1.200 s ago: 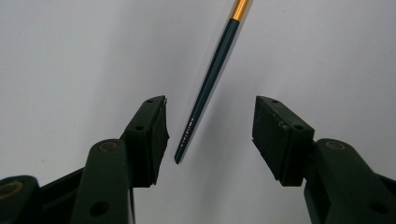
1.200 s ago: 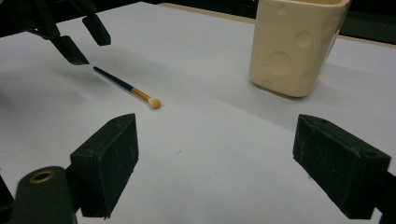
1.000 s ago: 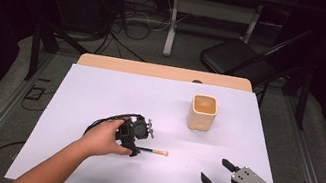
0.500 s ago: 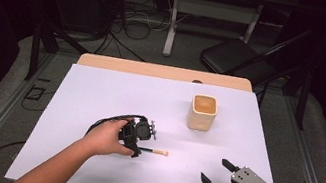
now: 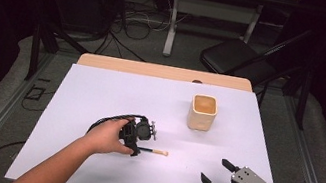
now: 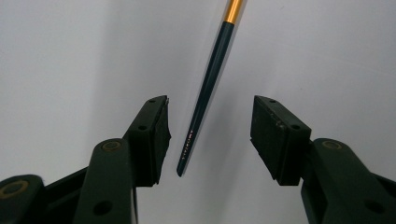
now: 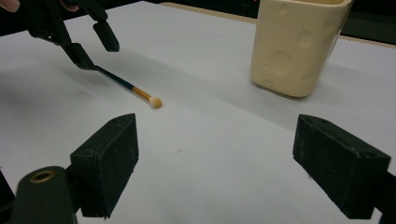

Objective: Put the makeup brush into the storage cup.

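Left gripper [image 5: 138,140] tipped down onto the white table [image 5: 100,90], jaws just closing, part spread astride the brush [image 6: 210,84] handle, pads clear. Right gripper [image 5: 220,175] rests near the table's front edge, jaws wide, empty.

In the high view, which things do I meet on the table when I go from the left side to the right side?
Left gripper → brush, lying flat with its pale tip toward the right → cream cup, standing farther back → right gripper near the front edge.
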`<state>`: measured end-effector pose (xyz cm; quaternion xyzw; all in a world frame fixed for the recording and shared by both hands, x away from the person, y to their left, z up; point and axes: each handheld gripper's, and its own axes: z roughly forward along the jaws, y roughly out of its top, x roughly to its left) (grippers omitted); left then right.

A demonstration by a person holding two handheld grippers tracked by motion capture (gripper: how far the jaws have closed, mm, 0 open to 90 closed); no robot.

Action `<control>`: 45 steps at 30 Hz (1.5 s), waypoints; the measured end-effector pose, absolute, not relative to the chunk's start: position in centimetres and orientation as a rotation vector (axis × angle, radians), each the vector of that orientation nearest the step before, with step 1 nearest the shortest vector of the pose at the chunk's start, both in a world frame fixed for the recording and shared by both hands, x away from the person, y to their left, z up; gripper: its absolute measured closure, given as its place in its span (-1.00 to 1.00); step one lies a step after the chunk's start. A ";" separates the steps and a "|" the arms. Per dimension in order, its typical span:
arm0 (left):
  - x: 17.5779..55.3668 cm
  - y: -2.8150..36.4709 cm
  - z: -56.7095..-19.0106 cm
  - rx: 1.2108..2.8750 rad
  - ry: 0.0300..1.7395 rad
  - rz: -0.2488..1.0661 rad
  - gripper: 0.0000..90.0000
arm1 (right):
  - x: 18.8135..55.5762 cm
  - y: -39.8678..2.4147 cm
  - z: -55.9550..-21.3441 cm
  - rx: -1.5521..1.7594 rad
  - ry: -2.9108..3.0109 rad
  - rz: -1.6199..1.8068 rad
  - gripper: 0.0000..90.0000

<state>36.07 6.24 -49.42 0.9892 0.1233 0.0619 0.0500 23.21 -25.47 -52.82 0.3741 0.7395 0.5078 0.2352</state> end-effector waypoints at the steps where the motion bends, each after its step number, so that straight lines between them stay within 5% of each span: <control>1: 36.1 6.2 -49.4 3.012 0.376 0.189 0.07 | 23.2 -25.5 -52.8 1.026 2.029 1.393 -0.69; 25: 36.5 5.8 -50.9 3.089 0.274 0.204 0.58 | 23.2 -25.5 -52.8 1.020 2.034 1.389 -0.69; 45: 36.6 5.4 -51.9 3.118 0.243 0.222 0.70 | 23.2 -25.5 -52.8 1.022 2.033 1.392 -0.69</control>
